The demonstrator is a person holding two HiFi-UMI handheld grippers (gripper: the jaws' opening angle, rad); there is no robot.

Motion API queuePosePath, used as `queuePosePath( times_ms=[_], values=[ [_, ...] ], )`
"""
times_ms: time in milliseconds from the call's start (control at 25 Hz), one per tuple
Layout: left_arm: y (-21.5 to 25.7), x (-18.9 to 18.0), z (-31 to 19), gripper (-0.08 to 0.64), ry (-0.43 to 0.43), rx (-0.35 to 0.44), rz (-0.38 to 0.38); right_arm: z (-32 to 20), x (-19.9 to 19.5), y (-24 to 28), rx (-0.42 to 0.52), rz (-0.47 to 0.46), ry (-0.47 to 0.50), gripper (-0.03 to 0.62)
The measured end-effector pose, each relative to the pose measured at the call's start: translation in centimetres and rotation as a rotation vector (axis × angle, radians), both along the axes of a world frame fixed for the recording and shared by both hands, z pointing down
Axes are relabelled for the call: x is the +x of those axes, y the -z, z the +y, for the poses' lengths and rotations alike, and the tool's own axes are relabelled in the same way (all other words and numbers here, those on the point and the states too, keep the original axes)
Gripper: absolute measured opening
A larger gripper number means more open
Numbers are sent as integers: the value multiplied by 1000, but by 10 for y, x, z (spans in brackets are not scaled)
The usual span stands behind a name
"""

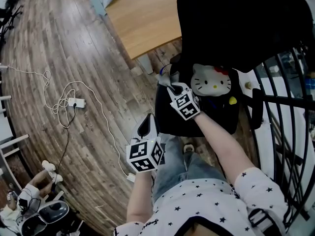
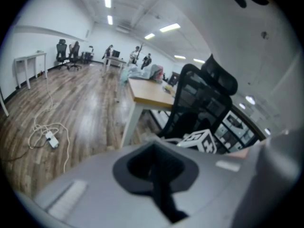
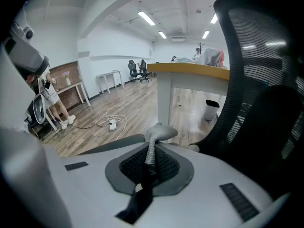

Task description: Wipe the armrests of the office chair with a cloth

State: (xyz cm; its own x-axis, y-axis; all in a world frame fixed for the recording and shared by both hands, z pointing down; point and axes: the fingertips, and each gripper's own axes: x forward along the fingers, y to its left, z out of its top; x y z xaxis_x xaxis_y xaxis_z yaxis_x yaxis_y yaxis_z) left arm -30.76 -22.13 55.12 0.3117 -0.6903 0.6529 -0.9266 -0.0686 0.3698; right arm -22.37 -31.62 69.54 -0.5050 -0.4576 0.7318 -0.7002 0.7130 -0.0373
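The black office chair (image 1: 236, 28) stands in front of me with its mesh back (image 3: 256, 70) at the right of the right gripper view. My right gripper (image 1: 173, 88) (image 3: 150, 151) is shut on a grey cloth (image 3: 156, 133) (image 1: 165, 75), at the chair's armrest (image 3: 107, 145) on the desk side. The cloth bunches above the jaw tips. The chair's other armrest (image 1: 256, 107) is free. My left gripper (image 1: 146, 126) (image 2: 154, 167) hangs shut and empty over the floor, left of the chair and apart from it.
A Hello Kitty cushion (image 1: 210, 80) lies on the seat. A wooden desk (image 1: 142, 18) stands just behind the chair. A power strip with looped cable (image 1: 76, 102) lies on the floor at left. Black railing (image 1: 290, 112) runs along the right. A person (image 1: 29, 195) is at lower left.
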Motion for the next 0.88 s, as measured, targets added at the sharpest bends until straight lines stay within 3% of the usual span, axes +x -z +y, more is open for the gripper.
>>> queuePosePath(
  times_ms=[880],
  values=[
    [2,-9,38,6,63,3,18,32,-16,3,-16,-4,51,26]
  ],
)
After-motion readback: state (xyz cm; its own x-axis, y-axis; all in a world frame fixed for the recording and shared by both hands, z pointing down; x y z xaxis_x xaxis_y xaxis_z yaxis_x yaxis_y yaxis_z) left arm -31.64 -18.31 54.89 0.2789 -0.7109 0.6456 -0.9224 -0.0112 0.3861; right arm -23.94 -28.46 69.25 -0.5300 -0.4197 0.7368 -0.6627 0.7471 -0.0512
